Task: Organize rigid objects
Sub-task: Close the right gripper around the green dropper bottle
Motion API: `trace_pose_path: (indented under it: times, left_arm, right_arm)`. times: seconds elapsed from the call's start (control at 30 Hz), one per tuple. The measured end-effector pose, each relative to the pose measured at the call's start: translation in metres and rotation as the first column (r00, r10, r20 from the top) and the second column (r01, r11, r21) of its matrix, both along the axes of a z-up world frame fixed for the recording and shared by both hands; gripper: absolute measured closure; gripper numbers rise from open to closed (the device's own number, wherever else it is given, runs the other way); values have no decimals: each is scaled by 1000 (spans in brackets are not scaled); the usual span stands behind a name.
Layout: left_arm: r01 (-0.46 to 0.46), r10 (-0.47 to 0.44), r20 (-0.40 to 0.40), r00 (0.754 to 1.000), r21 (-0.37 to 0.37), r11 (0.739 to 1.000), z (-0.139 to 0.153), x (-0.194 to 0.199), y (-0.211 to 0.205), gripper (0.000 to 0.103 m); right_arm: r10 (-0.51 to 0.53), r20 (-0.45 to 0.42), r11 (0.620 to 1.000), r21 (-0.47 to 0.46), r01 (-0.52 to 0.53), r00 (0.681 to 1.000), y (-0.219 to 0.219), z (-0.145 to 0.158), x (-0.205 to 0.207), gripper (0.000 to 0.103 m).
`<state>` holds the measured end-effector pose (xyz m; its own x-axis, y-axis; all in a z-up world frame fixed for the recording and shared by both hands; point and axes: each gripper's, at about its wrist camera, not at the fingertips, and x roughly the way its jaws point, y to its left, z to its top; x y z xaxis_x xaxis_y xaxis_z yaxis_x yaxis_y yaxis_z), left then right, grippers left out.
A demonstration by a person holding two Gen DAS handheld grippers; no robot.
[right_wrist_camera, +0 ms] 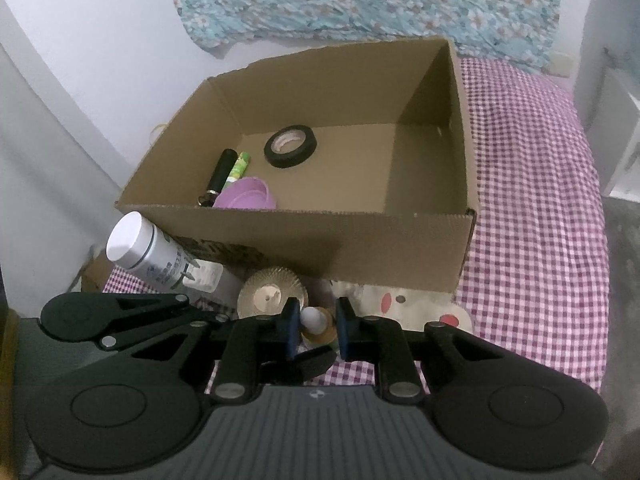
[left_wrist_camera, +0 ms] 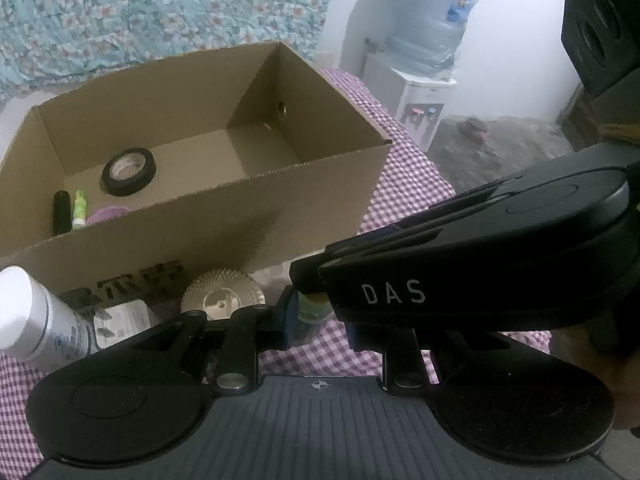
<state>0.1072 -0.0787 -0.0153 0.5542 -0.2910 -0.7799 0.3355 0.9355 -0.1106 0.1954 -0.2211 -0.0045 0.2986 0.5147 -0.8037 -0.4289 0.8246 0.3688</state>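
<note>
An open cardboard box (right_wrist_camera: 360, 236) (left_wrist_camera: 224, 216) stands on a purple checked cloth. Inside lie a black tape roll (right_wrist_camera: 290, 146) (left_wrist_camera: 128, 171), a black tube (right_wrist_camera: 220, 172), a green stick (right_wrist_camera: 238, 166) and a purple lid (right_wrist_camera: 248, 194). In front of the box lie a white bottle (right_wrist_camera: 148, 252) (left_wrist_camera: 36, 316) and a spiky gold disc (right_wrist_camera: 268, 290) (left_wrist_camera: 222, 294). My right gripper (right_wrist_camera: 318, 326) is open around a small white-capped bottle (right_wrist_camera: 314, 322) on the cloth. My left gripper (left_wrist_camera: 320, 316) is just beside it, its jaws partly hidden by the right gripper's body (left_wrist_camera: 480, 256).
A water dispenser (left_wrist_camera: 424, 60) stands on the floor past the table's right edge. A floral cloth (right_wrist_camera: 360, 0) hangs behind the box. A white card with red dots (right_wrist_camera: 408, 308) lies in front of the box. A black speaker (left_wrist_camera: 600, 24) is at the upper right.
</note>
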Motion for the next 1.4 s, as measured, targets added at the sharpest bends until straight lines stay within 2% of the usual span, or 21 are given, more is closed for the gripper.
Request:
trace_pose_path:
  times: [0.1, 0.17, 0.5, 0.6, 0.67, 0.83, 1.1, 1.4]
  left_arm:
    - [2, -2, -7, 1000, -5, 1000, 1, -5, 1, 80]
    - [1, -1, -12, 1000, -14, 1000, 2, -9, 3, 80]
    - [-33, 32, -18, 999, -38, 999, 4, -34, 23, 80]
    - [-49, 48, -14, 999, -53, 997, 7, -41, 33, 80]
    - [-60, 59, -9, 998, -59, 996, 8, -44, 39, 80]
    - [-70, 70, -13, 997, -56, 996, -1, -47, 50, 79]
    - [-31, 29, -34, 999, -59, 998, -18, -47, 51, 74]
    - [-7, 7, 19, 1000, -20, 1000, -28, -45, 42, 67]
  right_arm:
    - [-10, -10, 1000, 1, 10, 1000, -1, 1, -6, 82]
    - [-14, -16, 1000, 4, 14, 1000, -1, 3, -12, 86]
    - [-7, -26, 1000, 11, 7, 1000, 12, 8, -37, 86]
    - [5, -27, 999, 31, -4, 1000, 18, 11, -44, 92]
    - [15, -22, 999, 37, -14, 1000, 25, 14, -48, 91]
    - [19, -23, 999, 39, -19, 1000, 33, 13, -50, 92]
    - [-3, -51, 998, 64, 6, 999, 22, 12, -50, 90]
    - [17, -27, 999, 46, -16, 999, 29, 13, -51, 88]
